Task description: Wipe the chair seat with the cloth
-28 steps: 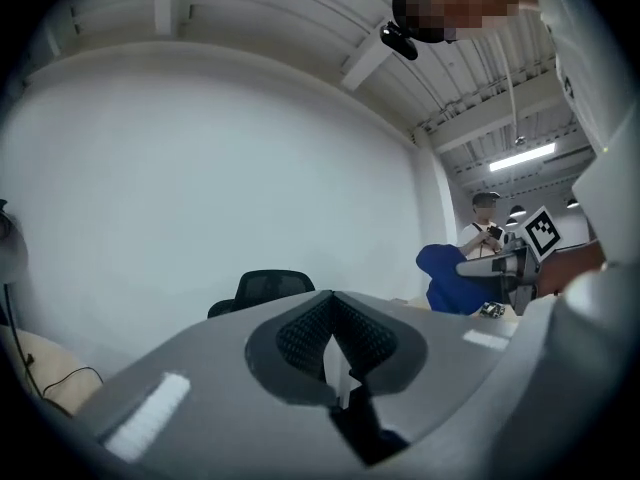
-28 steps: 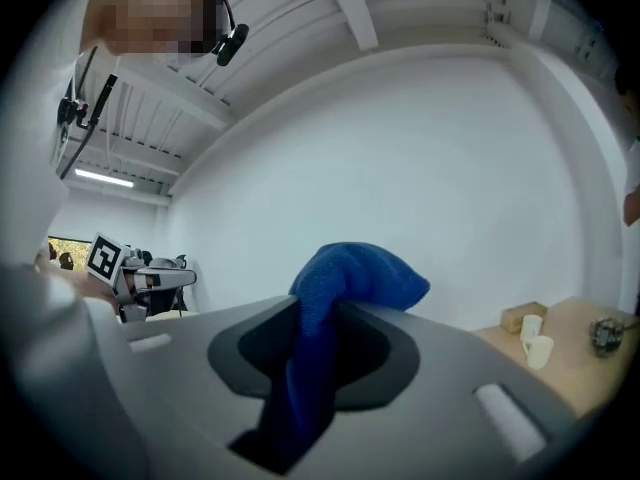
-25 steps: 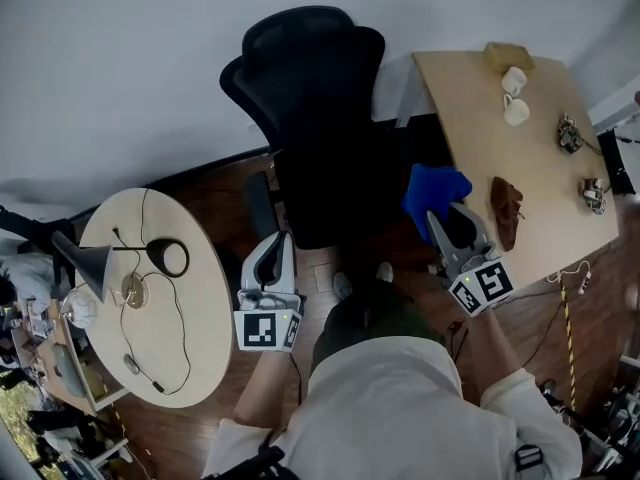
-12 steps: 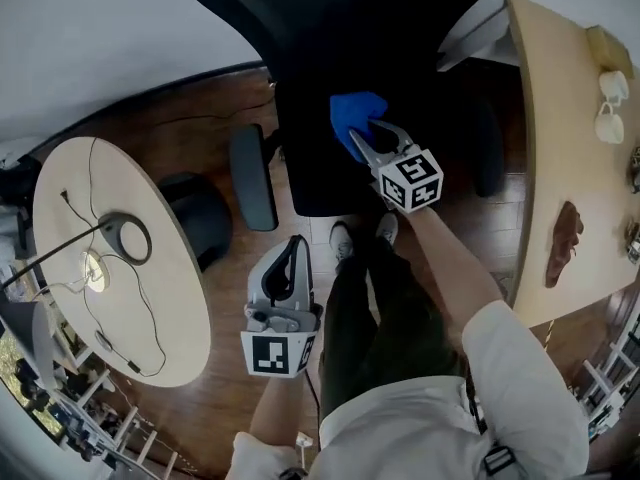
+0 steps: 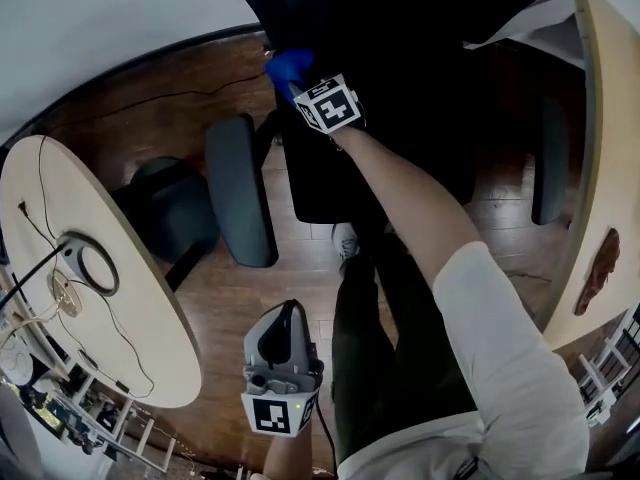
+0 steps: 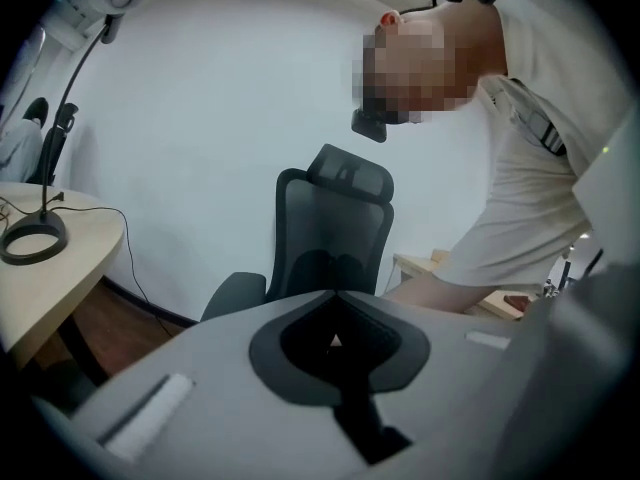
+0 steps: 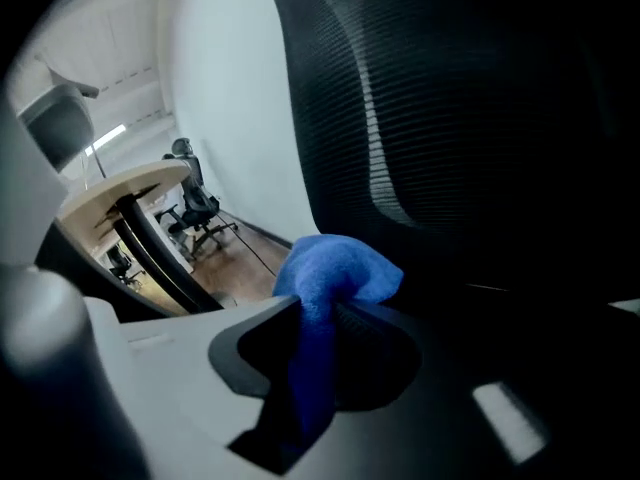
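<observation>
Looking at how far this had got: the chair seat (image 5: 320,183) was one big dark slab with no visible sign of what had been wiped, so I'd guess most of it was left, the near and right stretches anyway. The backrest (image 7: 450,98) closed off the far side. The left armrest (image 5: 240,188) ran just beside the seat's left edge and the right armrest (image 5: 550,158) flanked the other side, so the open room for sweeps looked to be toward the near edge and rightward.

The right gripper (image 5: 300,86) was out at the seat's far left corner. The left gripper (image 5: 283,316) hung near the person, well apart from the chair, over the wood floor (image 5: 200,298), jaws pressed together on nothing.

The blue cloth (image 5: 288,66) was pinched in the right jaws, a fold bunched out past the tips. Couldn't tell if it was actually touching the seat.
</observation>
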Motion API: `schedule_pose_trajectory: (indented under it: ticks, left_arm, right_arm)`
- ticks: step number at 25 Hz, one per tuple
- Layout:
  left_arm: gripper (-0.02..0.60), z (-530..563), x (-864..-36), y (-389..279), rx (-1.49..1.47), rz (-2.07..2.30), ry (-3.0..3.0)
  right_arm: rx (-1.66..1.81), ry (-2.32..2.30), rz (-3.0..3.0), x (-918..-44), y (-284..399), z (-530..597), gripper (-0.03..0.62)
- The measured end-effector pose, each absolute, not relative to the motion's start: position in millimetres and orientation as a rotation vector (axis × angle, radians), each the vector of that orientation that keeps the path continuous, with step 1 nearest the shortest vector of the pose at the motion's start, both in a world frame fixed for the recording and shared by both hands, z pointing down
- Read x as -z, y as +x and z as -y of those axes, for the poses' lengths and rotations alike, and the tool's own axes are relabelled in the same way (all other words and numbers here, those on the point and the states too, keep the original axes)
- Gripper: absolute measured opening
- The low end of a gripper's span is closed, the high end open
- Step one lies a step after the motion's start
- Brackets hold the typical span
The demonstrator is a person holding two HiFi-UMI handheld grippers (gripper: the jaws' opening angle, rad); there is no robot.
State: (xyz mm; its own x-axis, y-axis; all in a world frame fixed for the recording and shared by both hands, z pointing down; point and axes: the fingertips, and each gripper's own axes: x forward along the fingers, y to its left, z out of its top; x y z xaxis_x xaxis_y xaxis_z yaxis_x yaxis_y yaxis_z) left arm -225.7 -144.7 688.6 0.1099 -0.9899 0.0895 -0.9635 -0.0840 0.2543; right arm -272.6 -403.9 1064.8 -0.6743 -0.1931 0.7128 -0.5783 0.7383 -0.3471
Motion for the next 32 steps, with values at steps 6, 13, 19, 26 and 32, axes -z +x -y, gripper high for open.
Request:
schedule_pose_trajectory:
  ticks: [6,13,19,26,32]
  left_arm:
    - [0.074,142.1,-691.4,-220.9,0.151,1.875,2.170]
    - [0.074,171.9,-681.6,-193.0,0.186,1.802,2.223]
    - [0.076,181.6,-691.7,-171.6,0.186,1.754,2.242]
    - [0.077,184.0,-663.7,-178.7,0.245,1.760,2.237]
    - [0.077,172.8,-667.5,-195.7,0.231,1.818,2.203]
  right_arm:
    - [-0.737,0.805,2.150,-1066.9,-156.5,460.7,0.091]
    - [-0.789,1.093,1.916,-1070.4,37.9,515.2,0.091]
    - [-0.836,1.115,1.989,-1057.3,34.1,510.1,0.091]
    - [-0.911,0.762,2.298,-1018.4,-165.4,392.3,0.091]
    - [-0.975,0.642,2.229,-1068.0,-270.3,311.4,0.091]
